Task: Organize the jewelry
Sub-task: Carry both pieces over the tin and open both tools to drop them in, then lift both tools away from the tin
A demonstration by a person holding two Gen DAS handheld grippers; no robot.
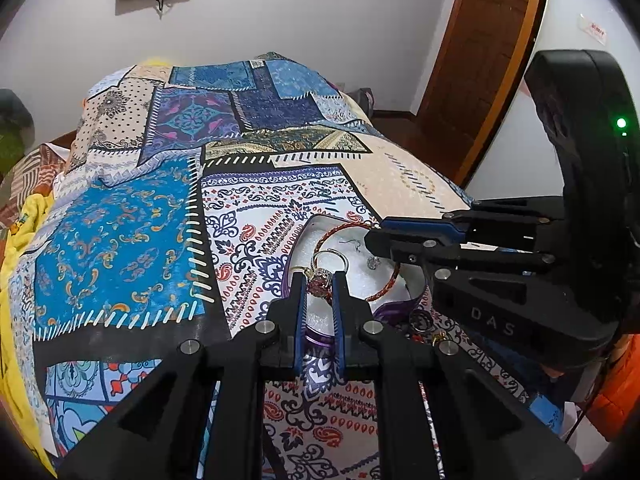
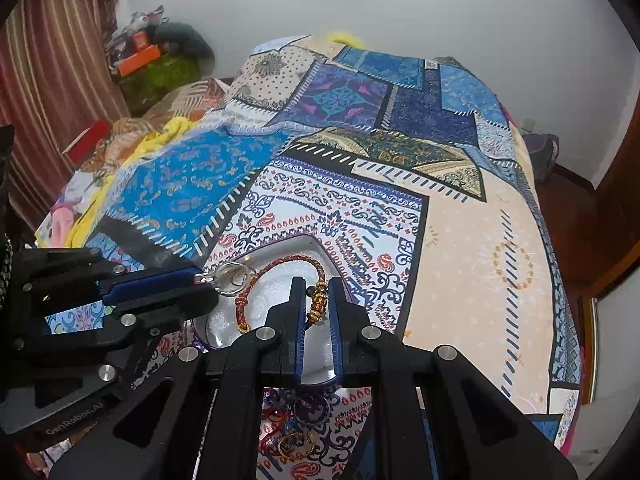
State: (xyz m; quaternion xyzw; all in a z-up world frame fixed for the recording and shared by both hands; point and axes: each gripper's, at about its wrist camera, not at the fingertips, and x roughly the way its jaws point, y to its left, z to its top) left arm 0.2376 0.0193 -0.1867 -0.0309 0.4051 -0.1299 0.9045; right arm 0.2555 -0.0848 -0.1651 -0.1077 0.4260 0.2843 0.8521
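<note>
Patchwork bedspread [image 1: 120, 216] covers the whole bed, blues and paisley everywhere, with a white wall and a brown door [image 1: 480, 60] behind. Sitting on it is a heart-shaped jewelry box [image 2: 308, 242] with a white lining and purple rim. From the left wrist view, the left hand-held gripper [image 1: 320, 292] is over the near edge of the box, fingers narrowed around a ring with a dark red stone [image 1: 318, 282], and a thin silver hoop [image 1: 330, 260] sits right behind it; looks clamped on the ring, though contact is hard to confirm from this angle. That view also shows a small earring [image 1: 374, 262] on the lining, which the right view hides. The right wrist view does better on the red braided bracelet [image 2: 272, 276]: it lies curled in the box, and the right hand-held gripper [image 2: 316, 300] has its jaws close around the gold beads [image 2: 318, 304] at the clasp end. Can't tell if it's actually squeezing. Only the right view shows more jewelry [image 2: 292, 440] lying on the spread in front of the box, plus striped curtains [image 2: 60, 60] at the left.
</note>
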